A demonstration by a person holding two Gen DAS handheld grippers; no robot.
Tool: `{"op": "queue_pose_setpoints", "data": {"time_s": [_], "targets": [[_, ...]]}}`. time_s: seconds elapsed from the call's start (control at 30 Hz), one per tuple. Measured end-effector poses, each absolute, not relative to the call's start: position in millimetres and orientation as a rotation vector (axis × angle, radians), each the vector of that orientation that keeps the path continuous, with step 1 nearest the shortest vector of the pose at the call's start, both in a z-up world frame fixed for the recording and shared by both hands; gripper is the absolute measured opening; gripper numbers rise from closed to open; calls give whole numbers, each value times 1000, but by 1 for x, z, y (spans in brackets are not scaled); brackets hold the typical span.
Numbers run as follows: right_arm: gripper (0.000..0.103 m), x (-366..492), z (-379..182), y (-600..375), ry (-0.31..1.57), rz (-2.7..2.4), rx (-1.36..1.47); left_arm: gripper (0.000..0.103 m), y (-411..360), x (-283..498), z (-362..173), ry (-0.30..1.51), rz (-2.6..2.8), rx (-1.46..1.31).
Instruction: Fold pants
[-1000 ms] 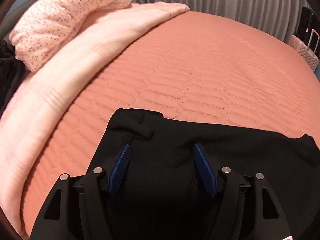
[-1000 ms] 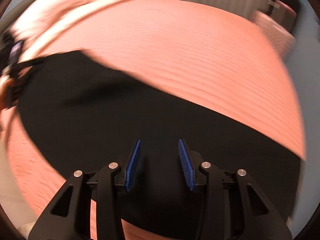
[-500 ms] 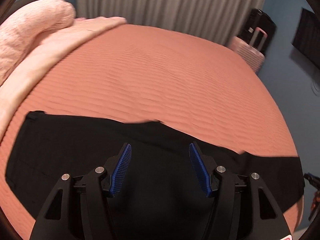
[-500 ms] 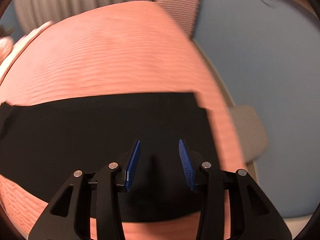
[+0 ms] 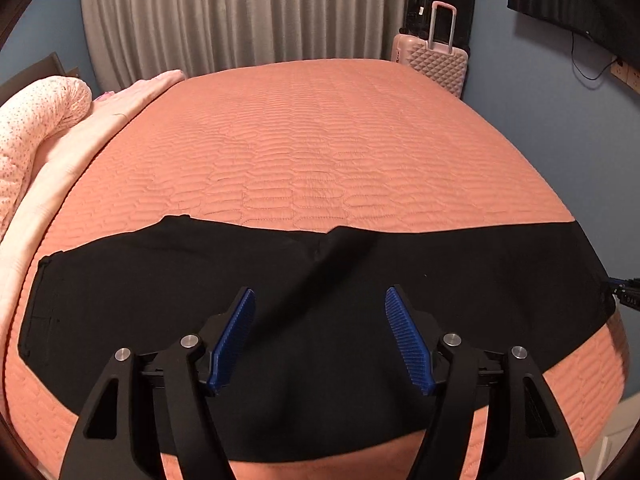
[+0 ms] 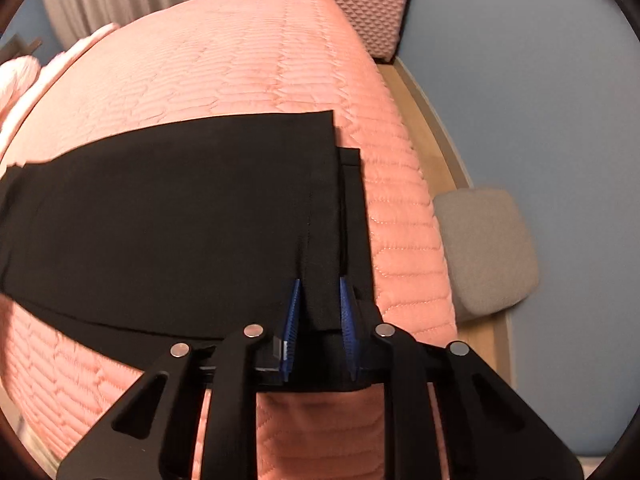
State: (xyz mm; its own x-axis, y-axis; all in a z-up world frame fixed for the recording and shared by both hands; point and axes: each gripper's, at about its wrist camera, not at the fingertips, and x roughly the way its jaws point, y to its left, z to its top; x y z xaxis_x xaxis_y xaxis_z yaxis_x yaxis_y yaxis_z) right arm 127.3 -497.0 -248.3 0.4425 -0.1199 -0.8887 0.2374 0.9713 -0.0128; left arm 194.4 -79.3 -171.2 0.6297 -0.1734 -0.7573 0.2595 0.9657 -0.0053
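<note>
Black pants lie flat across the near part of an orange quilted bed, folded lengthwise with one leg on the other. My left gripper is open and empty above the pants' middle. In the right wrist view my right gripper is open, its blue pads straddling the near corner of the leg hems at the bed's right end. The two hems are slightly offset. The right gripper's tip also shows at the left wrist view's right edge.
A pink blanket and a floral pillow lie at the bed's left end. A pink suitcase stands past the far corner by grey curtains. A grey stool sits on the wooden floor right of the bed.
Both grippers swung right along the pants. The left went from the waistband to the middle. The right reached the leg hems and lowered around their near corner, jaws narrower.
</note>
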Motion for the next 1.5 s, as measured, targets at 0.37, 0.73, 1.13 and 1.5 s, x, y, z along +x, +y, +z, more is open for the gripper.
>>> {"op": "queue_pose_setpoints", "data": {"time_s": [0.37, 0.73, 1.13, 1.5], "targets": [[21, 98, -256, -520, 1180, -187, 161, 67, -91, 177, -184, 929, -210, 165], [38, 39, -226, -501, 932, -202, 470, 68, -53, 181, -177, 910, -145, 183], [60, 18, -296, -486, 668, -150, 966, 73, -65, 129, -157, 886, -203, 227], [7, 58, -300, -506, 609, -226, 1031, 75, -71, 107, -146, 891, -231, 215]]}}
